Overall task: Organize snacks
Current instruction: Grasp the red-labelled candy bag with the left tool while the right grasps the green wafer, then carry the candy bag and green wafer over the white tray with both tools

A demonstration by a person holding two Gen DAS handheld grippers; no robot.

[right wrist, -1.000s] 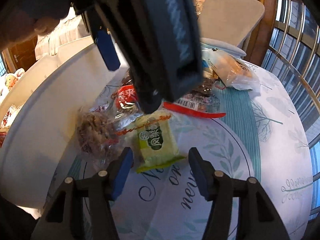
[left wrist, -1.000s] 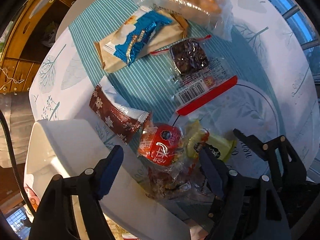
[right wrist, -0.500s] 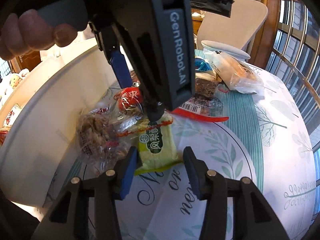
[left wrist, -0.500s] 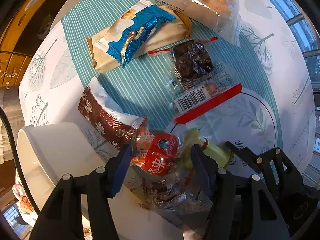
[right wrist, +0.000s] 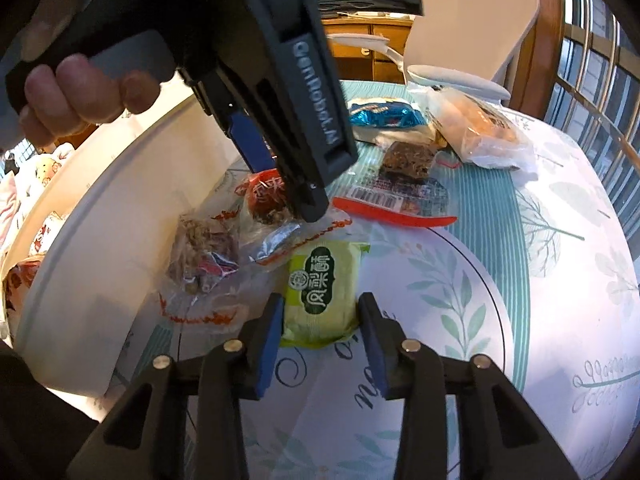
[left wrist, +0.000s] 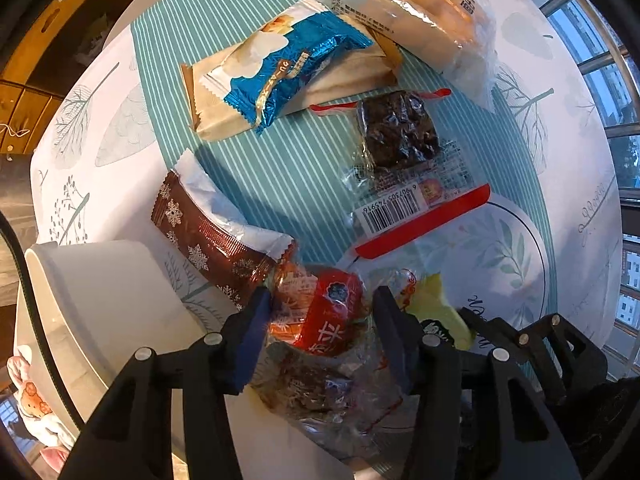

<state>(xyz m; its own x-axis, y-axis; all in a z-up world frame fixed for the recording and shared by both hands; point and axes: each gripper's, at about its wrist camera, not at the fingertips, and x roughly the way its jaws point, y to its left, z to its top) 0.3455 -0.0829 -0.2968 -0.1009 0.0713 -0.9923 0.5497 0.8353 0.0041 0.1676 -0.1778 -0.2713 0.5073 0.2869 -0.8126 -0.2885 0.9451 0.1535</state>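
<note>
Over the last second both pairs of jaws have narrowed: the right gripper has drawn in from a wide stance until its blue pads press both sides of the flat yellow-green foil snack packet, and the left gripper has sunk toward the table and straddles the round red-wrapped snack in crinkled clear plastic.

The right gripper is clenched on the green packet, which lies flat on the white leaf-printed tablecloth with its near end between the fingers. The left gripper points down from above; its jaws are closing, the red snack sits between them, the left pad touching the wrapper; whether the other pad presses it I cannot tell. A person's hand grips the left tool's handle.

The red snack lies just beside the white plastic bin, touching a brown snowflake-printed wrapper. Farther off on the teal striped runner lie a blue-and-cream biscuit packet, a dark brownie in clear film with a red strip, and a clear bag of pale bread.
</note>
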